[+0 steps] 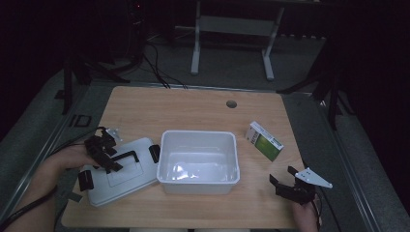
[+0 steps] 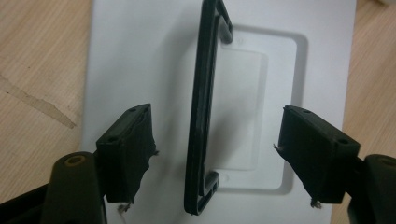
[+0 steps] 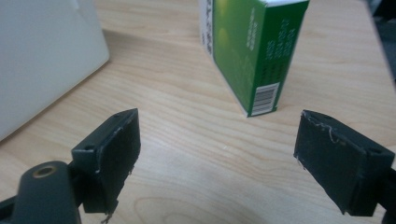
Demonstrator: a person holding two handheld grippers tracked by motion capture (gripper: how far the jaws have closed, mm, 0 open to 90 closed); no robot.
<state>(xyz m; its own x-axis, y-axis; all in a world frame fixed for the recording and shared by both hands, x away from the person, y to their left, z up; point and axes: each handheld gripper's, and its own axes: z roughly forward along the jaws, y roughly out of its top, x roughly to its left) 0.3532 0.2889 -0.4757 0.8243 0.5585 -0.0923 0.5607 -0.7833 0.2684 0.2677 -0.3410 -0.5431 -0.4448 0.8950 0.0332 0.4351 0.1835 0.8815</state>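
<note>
Left hand-held gripper [image 2: 215, 154] gapes wide astride lid handle [image 2: 203, 107]; right hand-held gripper [image 3: 219, 158] wide, empty.

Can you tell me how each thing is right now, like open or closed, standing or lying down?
Bin: open, lid off, upright.
Lid: flat on the table beside the bin, handle up.
Green box: closed, on the table.
Left gripper: open, over the handle.
Right gripper: open, facing the green box.

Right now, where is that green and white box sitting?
In the high view the green and white box lies on the table's right side, just right of the open white bin and beyond the right gripper, whose open jaws face it.
</note>
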